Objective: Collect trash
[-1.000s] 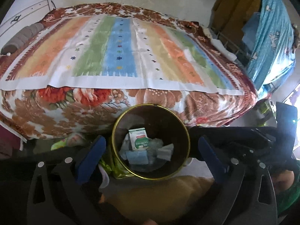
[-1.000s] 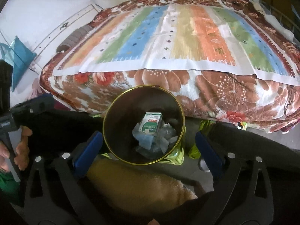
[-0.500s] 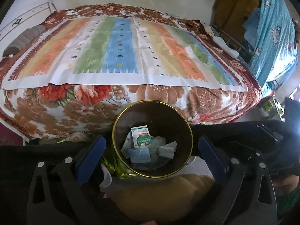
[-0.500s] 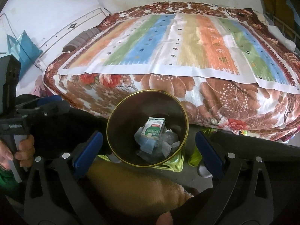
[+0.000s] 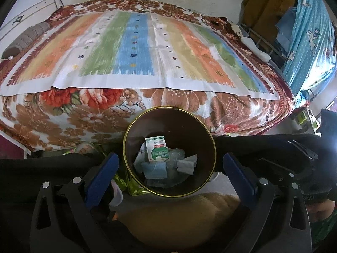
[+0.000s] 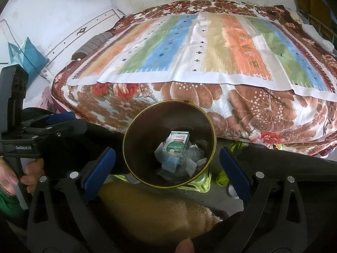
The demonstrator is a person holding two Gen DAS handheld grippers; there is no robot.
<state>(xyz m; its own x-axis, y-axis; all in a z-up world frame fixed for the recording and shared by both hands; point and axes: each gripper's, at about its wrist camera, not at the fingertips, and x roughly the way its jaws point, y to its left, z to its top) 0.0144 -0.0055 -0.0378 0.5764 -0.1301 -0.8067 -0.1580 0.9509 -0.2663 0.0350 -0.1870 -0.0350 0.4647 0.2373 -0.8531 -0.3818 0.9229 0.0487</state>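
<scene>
- The left gripper [image 5: 170, 166] is hanging above the bin with its blue pads spread wide and nothing between them.
- The right gripper [image 6: 167, 164] is doing the same: jaws fully apart, carrying nothing, pointing down over the same bin.
- In the right wrist view the left gripper's body and the hand [image 6: 12, 175] holding its handle are showing at the left edge.
- The trash bin [image 5: 126, 147], dark inside with a gold rim, is standing on the floor directly below both grippers, close against the side of the bed.
- The trash is lying at the bottom of the bin: a white-and-green carton [image 5: 158, 148] leaning on top, with a blue face mask [image 5: 155, 168], clear plastic wrap [image 5: 177, 155] and a grey folded scrap [image 5: 186, 164] bunched around it.
- The striped cloth [image 5: 134, 48] is lying flat over the floral blanket [image 5: 94, 113] on the bed, and no loose litter is showing on it.
- A tan furry thing [image 6: 151, 206] is lying on the floor just on the near side of the bin.
- Judging from this, the collecting step is looking finished or nearly so, with both grippers unloaded over the bin.
- The next move, if any, is calling for a check for leftover litter around the bed; failing that, drawing both grippers away from the bin.
</scene>
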